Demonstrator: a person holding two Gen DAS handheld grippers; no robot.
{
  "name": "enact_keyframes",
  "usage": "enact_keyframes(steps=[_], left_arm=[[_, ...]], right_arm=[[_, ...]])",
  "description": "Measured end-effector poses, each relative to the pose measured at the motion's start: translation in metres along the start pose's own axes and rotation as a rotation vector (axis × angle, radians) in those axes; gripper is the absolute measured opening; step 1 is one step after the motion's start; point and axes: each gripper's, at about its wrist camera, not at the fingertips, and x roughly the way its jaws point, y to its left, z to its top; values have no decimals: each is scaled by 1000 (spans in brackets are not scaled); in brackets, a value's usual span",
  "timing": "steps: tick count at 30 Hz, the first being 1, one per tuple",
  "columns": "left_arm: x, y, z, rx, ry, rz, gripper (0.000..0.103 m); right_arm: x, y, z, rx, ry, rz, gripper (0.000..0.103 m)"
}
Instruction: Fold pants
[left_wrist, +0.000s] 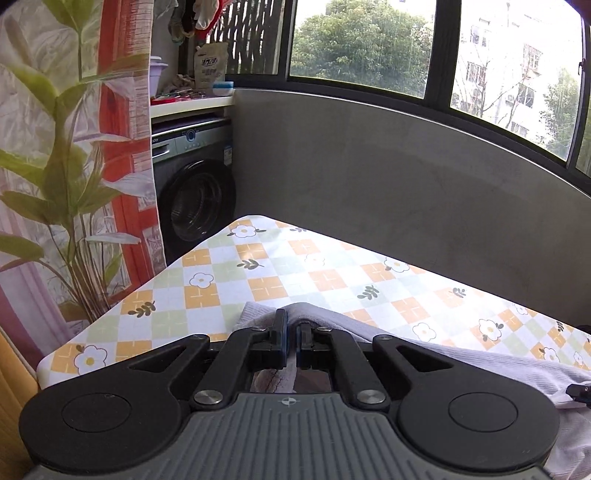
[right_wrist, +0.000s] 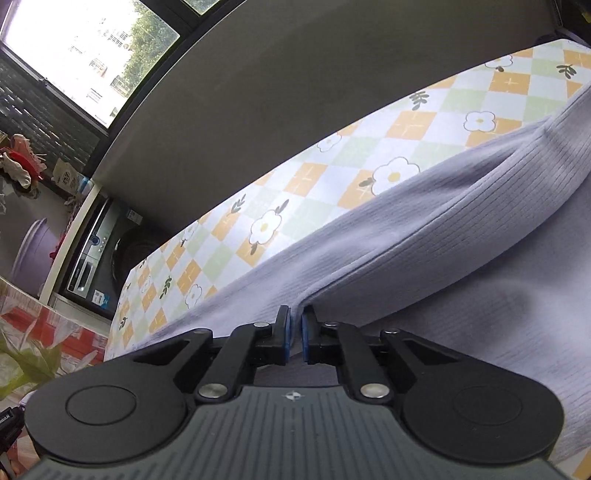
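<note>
The pants (right_wrist: 424, 240), pale lilac and ribbed, are spread over the near part of the table (left_wrist: 229, 273), which is covered with a checked, flowered cloth; in the left wrist view only an edge of them (left_wrist: 480, 365) is seen, running off to the right. A fold of the fabric is pinched by the left gripper (left_wrist: 291, 332), whose jaws are pressed together on a raised corner. A seam fold is likewise clamped by the right gripper (right_wrist: 295, 328), whose jaws are closed with cloth between the blue pads.

The step in hand is judged to be the lifting of one edge so that it can be carried over. It would be done well if both pinches were raised together and kept level, so that the cloth is held taut between them and no slack is dragged. The edge should be carried across until it lies over the opposite edge, then lowered flat before the jaws are released. A wrinkle could be trapped if one side is led ahead.

Counted: one pair of pants, two grippers, one table. Further out, one washer (left_wrist: 195, 199), one curtain (left_wrist: 74, 147) and a window (left_wrist: 362, 40) are seen.
</note>
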Motion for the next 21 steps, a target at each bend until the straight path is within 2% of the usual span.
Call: enact_keyframes(steps=[3,7,9,10,12,13,16,21], left_arm=[[35,-6,15,32,9,-38,5],[96,-17,35,32,32,-43,5],[130,-21,40,16,67,-51,12],[145,-22,42,-1,94,-54,18],[174,-19,43,-58,162,-51,57],[180,-16,43,-83,178,-52,60],[185,3,42,-177,213,-68,61],[165,53,18,-364,289,-91,60]], right_arm=[[20,10,18,-42,-11,-29,6],[55,15,36,-83,-31,-101,6],[71,13,40,-63,-44,-144,6],[77,11,40,-54,-43,-165,9],[82,10,37,-45,-38,-192,14],[81,11,36,-49,-40,-191,16],[67,17,27,-106,-44,-178,29],[40,28,6,-227,3,-159,29]])
